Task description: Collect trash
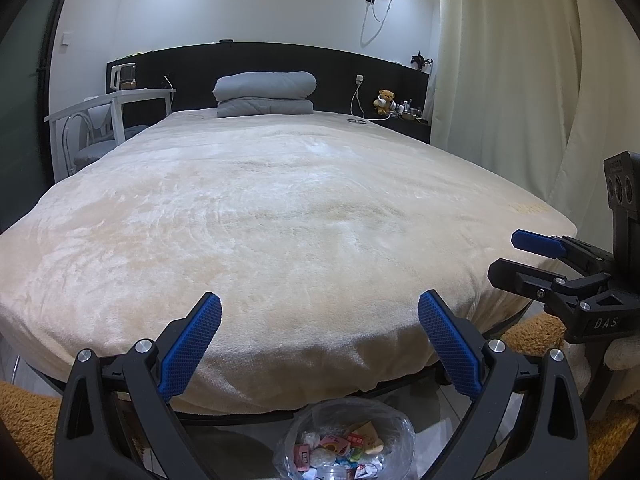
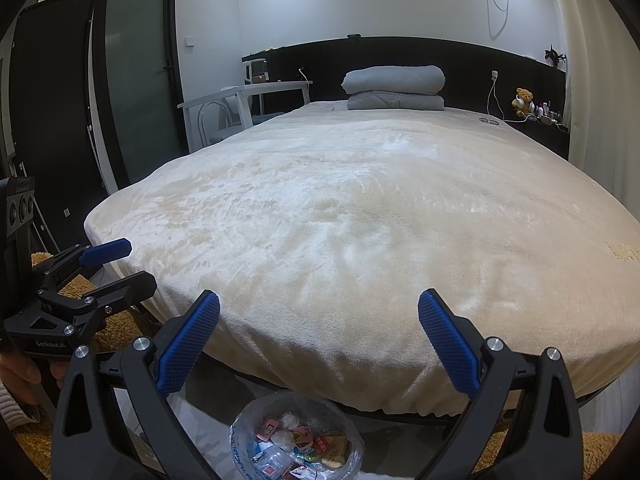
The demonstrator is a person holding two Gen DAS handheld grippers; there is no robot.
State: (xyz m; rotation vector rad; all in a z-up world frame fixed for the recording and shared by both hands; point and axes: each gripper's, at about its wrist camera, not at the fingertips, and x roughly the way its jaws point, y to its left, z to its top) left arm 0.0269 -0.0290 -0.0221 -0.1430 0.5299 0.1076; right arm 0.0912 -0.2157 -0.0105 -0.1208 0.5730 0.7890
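Note:
A bin lined with a clear plastic bag (image 1: pixel 344 440) (image 2: pixel 296 440) stands on the floor at the foot of the bed, filled with several wrappers and crumpled scraps. My left gripper (image 1: pixel 320 344) hovers above it, open, with nothing between its blue pads. My right gripper (image 2: pixel 320 344) also hangs open and empty above the bin. Each gripper shows in the other's view: the right gripper (image 1: pixel 520 256) at the right edge, the left gripper (image 2: pixel 128 264) at the left edge. The cream blanket on the bed (image 1: pixel 280 220) (image 2: pixel 360 208) carries no trash that I can see.
A folded grey quilt (image 1: pixel 264 92) lies at the black headboard. Glasses (image 1: pixel 356 121) rest on the far right of the bed. A white desk and chair (image 1: pixel 108 120) stand left; a shelf with a teddy bear (image 1: pixel 385 101) right. Brown rug (image 1: pixel 32 420) flanks the bin. Curtains (image 1: pixel 520 80) hang right.

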